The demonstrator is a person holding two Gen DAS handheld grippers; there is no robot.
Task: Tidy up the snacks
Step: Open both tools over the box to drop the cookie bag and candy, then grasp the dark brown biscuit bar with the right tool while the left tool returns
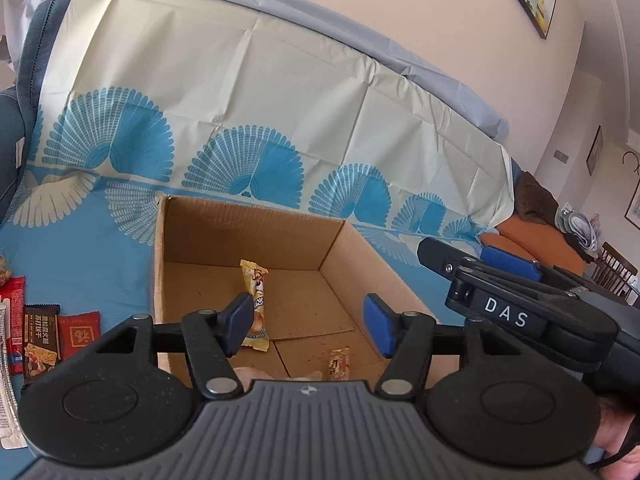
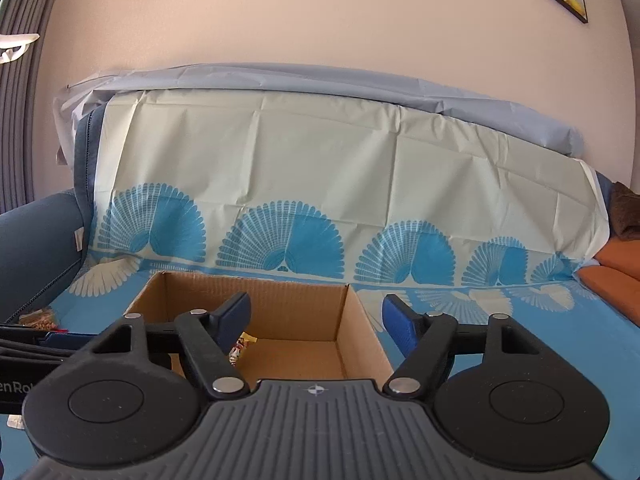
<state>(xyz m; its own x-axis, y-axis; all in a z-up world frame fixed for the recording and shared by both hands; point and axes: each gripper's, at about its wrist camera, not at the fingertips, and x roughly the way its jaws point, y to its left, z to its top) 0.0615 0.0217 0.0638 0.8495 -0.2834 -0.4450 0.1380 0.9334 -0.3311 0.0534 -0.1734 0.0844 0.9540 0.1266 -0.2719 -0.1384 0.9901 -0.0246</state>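
An open cardboard box [image 1: 248, 232] stands on a blue patterned cloth [image 1: 100, 248]. On its floor lie a yellow snack packet [image 1: 256, 304] and a small clear-wrapped snack [image 1: 339, 364]. My left gripper [image 1: 310, 324] hovers over the box's near edge, open, with nothing between its pads. My right gripper [image 2: 316, 320] is open too and holds nothing, level with the box [image 2: 296, 300] at its right side. In the right wrist view a bit of the yellow packet [image 2: 240, 346] shows behind the left finger. The right gripper's blue pad [image 1: 508, 262] also shows beside the box in the left wrist view.
Several snack packets lie left of the box: a red one [image 1: 80, 330], a dark brown one [image 1: 40, 340] and a white one [image 1: 6, 400]. The cloth runs up a sofa back [image 2: 320, 160]. An orange cushion [image 2: 616, 272] and a wooden chair [image 1: 616, 272] are at the right.
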